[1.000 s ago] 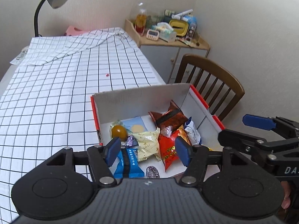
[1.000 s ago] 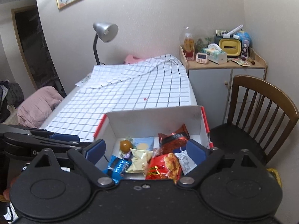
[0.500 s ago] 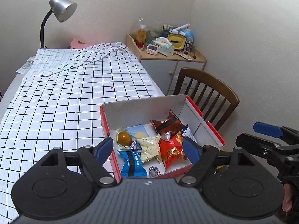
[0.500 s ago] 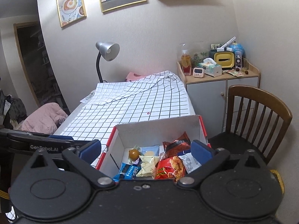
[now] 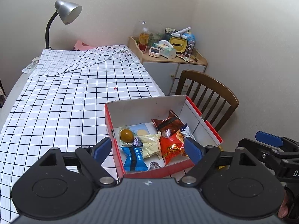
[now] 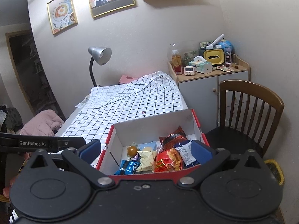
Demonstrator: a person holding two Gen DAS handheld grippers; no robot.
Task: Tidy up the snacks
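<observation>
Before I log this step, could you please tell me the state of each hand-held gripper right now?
Left hand-held gripper: jaws opening, empty, above the red cardboard snack box.
Right hand-held gripper: open wide, empty.

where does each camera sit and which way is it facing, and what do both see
Left wrist: on the left gripper, looking forward and down at the snack box on the checked tablecloth; its own blue fingers, still opening with nothing between them, plus the right gripper at the right edge.
Right wrist: on the right gripper, open and empty, facing the same box from further right; the left gripper at left.
Shared: box, lamp, chair, cabinet.
</observation>
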